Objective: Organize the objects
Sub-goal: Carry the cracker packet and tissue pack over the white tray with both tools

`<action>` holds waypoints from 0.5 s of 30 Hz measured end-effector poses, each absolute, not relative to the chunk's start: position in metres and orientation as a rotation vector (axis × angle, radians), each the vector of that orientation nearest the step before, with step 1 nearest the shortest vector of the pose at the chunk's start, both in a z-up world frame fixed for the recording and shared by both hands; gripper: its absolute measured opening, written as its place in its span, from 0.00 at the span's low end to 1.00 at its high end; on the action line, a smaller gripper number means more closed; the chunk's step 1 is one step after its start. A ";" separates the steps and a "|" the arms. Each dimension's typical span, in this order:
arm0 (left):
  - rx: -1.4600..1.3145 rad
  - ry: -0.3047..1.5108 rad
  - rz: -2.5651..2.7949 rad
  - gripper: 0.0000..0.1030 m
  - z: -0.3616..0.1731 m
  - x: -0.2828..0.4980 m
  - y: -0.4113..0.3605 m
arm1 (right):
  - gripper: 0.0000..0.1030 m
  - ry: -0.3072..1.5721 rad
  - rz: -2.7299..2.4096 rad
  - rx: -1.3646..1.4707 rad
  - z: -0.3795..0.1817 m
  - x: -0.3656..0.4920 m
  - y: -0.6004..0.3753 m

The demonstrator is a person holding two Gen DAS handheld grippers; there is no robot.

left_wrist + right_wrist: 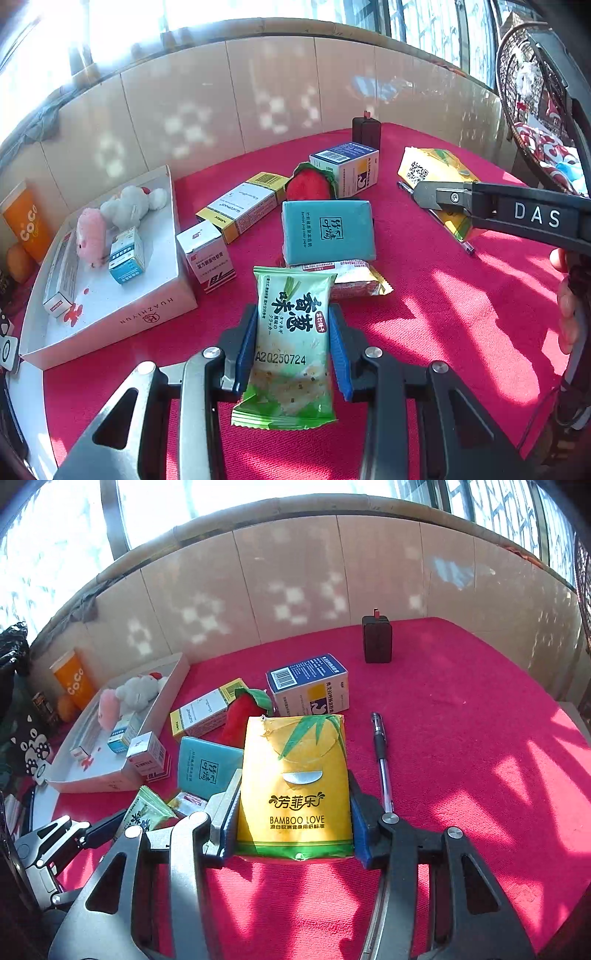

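My left gripper (pixel 293 332) is shut on a green cracker packet (pixel 291 373), its blue pads pressing both long sides, and the packet hangs above the red cloth. My right gripper (pixel 293 779) is shut on a yellow "BAMBOO LOVE" tissue pack (pixel 295 760), held flat just over the cloth. In the left wrist view the right gripper (pixel 443 199) shows at the right edge with the yellow pack (pixel 432 170). In the right wrist view the left gripper (pixel 99 830) sits low on the left with the green packet (pixel 147 812).
A white open box (pixel 147 306) at the left holds plush toys and small cartons. A teal tissue pack (pixel 328 232), another snack packet (pixel 354 280), several medicine boxes and a red plush strawberry (pixel 308 184) crowd the middle. A pen (pixel 382 760) and a black block (pixel 376 638) lie to the right.
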State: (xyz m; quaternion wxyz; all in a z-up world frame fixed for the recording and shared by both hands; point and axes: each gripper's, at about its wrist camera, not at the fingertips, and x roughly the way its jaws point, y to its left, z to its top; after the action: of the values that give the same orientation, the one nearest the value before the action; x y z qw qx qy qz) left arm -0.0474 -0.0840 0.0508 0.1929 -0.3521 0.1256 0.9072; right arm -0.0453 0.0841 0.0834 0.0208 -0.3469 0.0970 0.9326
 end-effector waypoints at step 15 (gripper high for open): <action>-0.865 0.207 2.706 0.35 0.081 -0.043 -0.126 | 0.47 0.250 2.976 -0.943 0.114 -0.030 0.059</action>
State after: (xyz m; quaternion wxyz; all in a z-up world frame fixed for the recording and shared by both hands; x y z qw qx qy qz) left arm -0.0432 -0.1255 0.0812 0.1463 -0.3004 0.0719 0.9398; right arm -0.0302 0.0587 0.1136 0.0048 -0.3012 0.0798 0.9502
